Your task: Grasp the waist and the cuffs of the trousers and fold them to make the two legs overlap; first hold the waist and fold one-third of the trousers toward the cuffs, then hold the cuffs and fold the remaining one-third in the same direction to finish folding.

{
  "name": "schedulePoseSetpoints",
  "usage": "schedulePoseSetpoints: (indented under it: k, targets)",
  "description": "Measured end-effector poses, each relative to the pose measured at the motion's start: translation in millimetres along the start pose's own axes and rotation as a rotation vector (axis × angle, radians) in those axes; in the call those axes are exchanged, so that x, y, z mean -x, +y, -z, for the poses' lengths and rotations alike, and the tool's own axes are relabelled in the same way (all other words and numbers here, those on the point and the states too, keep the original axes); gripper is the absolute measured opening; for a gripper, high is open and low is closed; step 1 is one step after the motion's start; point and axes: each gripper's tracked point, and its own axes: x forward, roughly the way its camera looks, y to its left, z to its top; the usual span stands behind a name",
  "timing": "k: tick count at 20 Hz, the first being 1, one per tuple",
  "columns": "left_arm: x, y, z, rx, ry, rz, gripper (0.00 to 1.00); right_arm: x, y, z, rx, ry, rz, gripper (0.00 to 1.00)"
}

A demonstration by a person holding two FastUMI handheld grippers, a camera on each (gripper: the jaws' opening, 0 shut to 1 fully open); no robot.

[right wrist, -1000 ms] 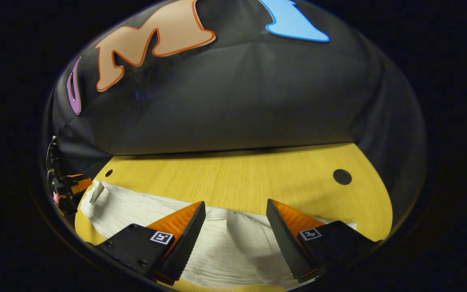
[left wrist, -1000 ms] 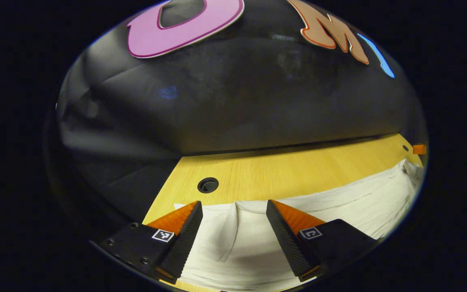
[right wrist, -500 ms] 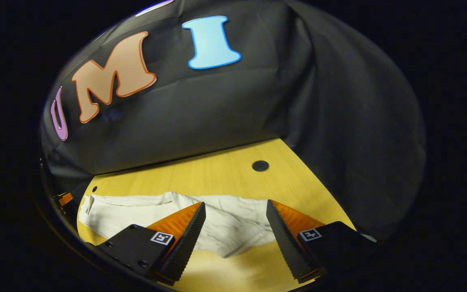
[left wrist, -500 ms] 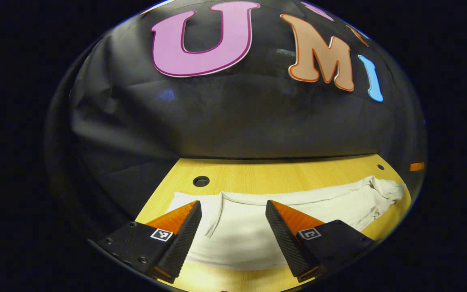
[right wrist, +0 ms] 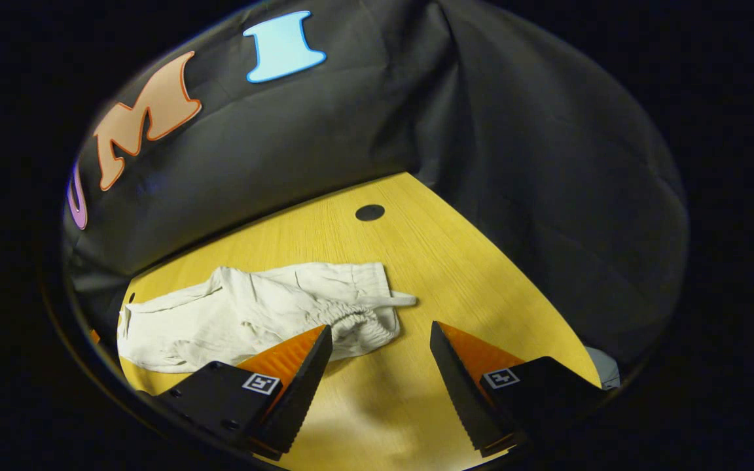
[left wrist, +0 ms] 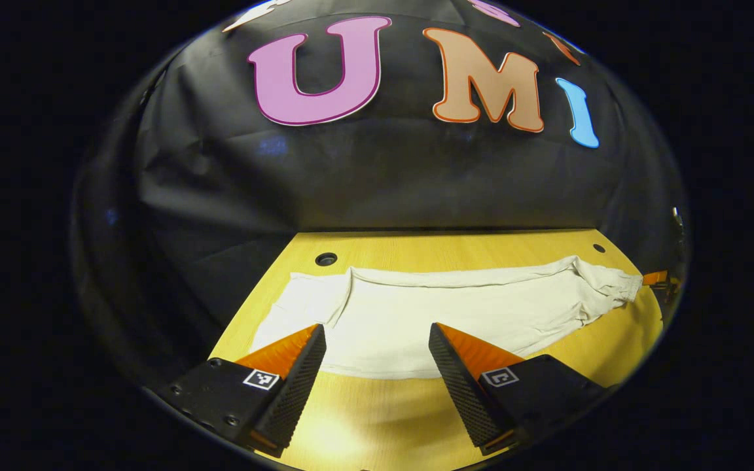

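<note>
**Both tools open above the counter, trousers lying free**

From my left tool (left wrist: 377, 353) I see the fingers spread wide with nothing between them. The white trousers (left wrist: 455, 314) lie flat on the counter (left wrist: 416, 418) just beyond the fingertips, stretched lengthwise across my view. One end lies near the left finger, the other runs off to the far right, where part of the other tool shows at the edge. I see no contact between this tool and the cloth; a strip of bare counter lies beneath the fingers.

From my right tool (right wrist: 380, 356) the fingers also stand wide apart and hold nothing. The trousers (right wrist: 252, 314) lie ahead and to the left, rumpled, with the gathered waist end and a loose drawstring nearest the left finger. That finger overlaps the waist edge in view, but I cannot tell whether it touches. The right finger hangs over bare counter (right wrist: 455, 261).

The counter is light yellow wood grain with small round holes (right wrist: 370, 212), one near each far corner. Black cloth walls close it in behind and on both sides.

Each finger mount carries a small square black-and-white marker; I find no brand or label I can read on the trousers.
</note>
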Motion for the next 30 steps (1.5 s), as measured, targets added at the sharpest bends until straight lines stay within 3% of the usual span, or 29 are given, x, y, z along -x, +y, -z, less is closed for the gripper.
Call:
schedulePoseSetpoints:
  k: [3,4,10,11,13,14,15,19,24,30]
  targets:
    - [7.8,-4.6,-8.7,0.004,-0.010,-0.003,0.96,-10.8,-2.0,7.9,-0.011,0.022,-0.009,0.92]
    - [11.6,-10.4,-6.0,-0.002,-0.009,-0.002,0.95,-14.5,0.7,8.2,-0.036,0.027,-0.025,0.97]
    - [11.2,-31.9,-1.6,-0.030,-0.009,0.016,0.95,-38.9,23.0,12.3,-0.191,0.064,-0.133,0.93]
    - [12.7,-34.8,-1.9,-0.037,-0.008,0.019,0.95,-43.0,20.0,14.4,-0.191,0.060,-0.126,0.75]
    - [13.5,-43.3,-1.8,-0.045,-0.009,0.027,0.95,-41.7,19.6,13.9,-0.209,0.053,-0.125,0.68]
    - [13.3,-43.3,-1.8,-0.046,-0.011,0.030,0.95,-42.9,20.6,10.5,-0.218,0.045,-0.123,0.61]
    - [13.8,-45.2,-3.4,-0.044,-0.015,0.034,0.95,-44.8,23.9,6.2,-0.228,0.037,-0.119,0.46]
    - [15.6,-47.0,-3.4,-0.028,-0.017,0.040,0.95,-34.4,28.3,1.2,-0.204,0.006,-0.120,0.21]
    - [16.9,-36.2,-7.7,-0.009,-0.043,0.033,0.95,-2.3,47.7,-25.7,-0.114,-0.108,-0.132,0.20]
    - [14.6,-13.0,-10.5,0.043,-0.080,0.098,0.95,54.1,124.0,-67.4,-0.024,-0.250,-0.187,0.20]
